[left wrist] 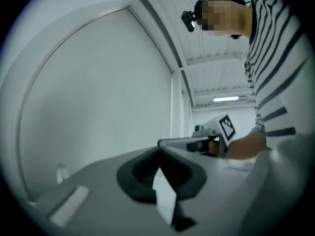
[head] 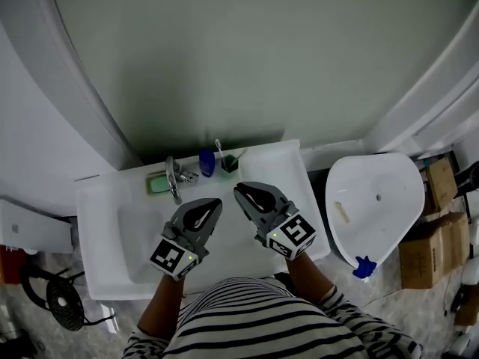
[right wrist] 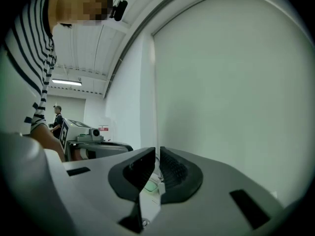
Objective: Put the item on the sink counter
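White sink tabletop [head: 273, 163]. Above it, left claw [head: 217, 203] and right claw [head: 238, 190] are both clenched and empty. The likely item, the blue cup [head: 206, 162], stands at the back beside the faucet [head: 174, 178]; probably light, rigid and slippery, so grip across its wall.

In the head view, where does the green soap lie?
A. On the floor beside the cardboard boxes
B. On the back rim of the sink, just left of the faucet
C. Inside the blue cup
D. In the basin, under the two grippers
B: the green soap lies flat on the back rim of the sink, close to the left side of the faucet, not in the basin and not on the floor.
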Motion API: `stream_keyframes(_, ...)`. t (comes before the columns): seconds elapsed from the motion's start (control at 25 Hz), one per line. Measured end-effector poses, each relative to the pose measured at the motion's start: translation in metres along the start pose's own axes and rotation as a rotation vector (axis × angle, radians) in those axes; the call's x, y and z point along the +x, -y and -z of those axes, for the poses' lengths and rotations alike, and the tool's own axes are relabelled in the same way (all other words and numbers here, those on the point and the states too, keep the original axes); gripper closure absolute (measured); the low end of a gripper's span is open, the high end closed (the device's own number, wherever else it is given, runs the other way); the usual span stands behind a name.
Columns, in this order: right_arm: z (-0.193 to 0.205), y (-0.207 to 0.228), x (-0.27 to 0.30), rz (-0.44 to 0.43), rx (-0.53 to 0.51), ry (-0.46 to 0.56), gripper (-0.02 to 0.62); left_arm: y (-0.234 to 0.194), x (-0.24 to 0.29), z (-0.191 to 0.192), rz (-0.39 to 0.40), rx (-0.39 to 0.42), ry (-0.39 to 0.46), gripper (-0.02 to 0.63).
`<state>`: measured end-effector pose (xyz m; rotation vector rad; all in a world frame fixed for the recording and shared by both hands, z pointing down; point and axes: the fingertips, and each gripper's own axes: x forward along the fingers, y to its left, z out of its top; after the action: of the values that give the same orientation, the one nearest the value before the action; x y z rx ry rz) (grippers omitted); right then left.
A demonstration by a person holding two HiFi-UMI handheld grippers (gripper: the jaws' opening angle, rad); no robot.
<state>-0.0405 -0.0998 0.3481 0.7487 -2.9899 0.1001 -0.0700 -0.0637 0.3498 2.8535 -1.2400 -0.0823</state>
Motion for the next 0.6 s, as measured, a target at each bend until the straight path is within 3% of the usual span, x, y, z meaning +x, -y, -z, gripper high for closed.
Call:
stream_keyframes(0.24, 0.004, -0.041, -0.014, -0.032, 0.016, 0.007, 0.566, 0.012, -0.027, -0.027, -0.015, 0.009, 0.064, 0.600)
stream_keyframes(0.6, 0.010, -0.089, -0.012, -0.064, 0.033, 0.028, 0.588, 0.015, -0.079, -0.028, -0.020, 0.023, 0.065, 0.600)
